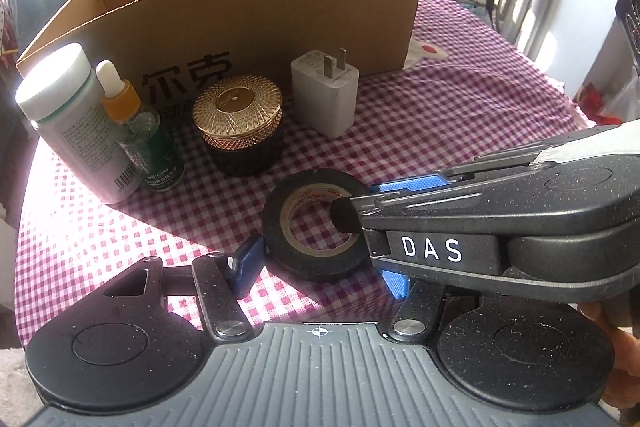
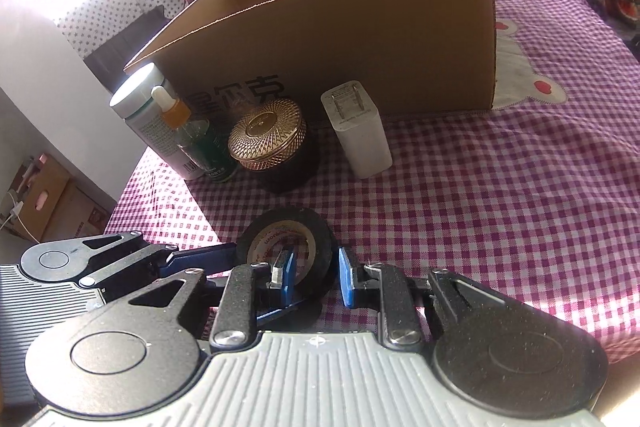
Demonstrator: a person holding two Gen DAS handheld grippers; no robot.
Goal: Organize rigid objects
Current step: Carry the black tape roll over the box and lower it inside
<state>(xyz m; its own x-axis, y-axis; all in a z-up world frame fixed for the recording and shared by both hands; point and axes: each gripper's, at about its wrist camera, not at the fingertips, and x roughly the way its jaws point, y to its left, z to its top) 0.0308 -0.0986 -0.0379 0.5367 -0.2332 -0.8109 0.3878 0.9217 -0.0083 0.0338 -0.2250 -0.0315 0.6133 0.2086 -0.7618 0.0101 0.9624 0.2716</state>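
Right tool (image 2: 316,273) clamped on matte black tape roll (image 2: 316,227); left tool (image 1: 320,263) straddles roll, contact unclear.

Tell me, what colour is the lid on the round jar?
Gold, with a fine crisscross pattern, on the round jar; clearest in the left wrist view.

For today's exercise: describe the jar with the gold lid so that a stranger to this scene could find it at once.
Find the open cardboard box on the checked cloth. Four things stand in a row before its printed side; the jar is third from the left, between the dropper bottle and the white charger. It alone is squat and dark, with a patterned gold lid.
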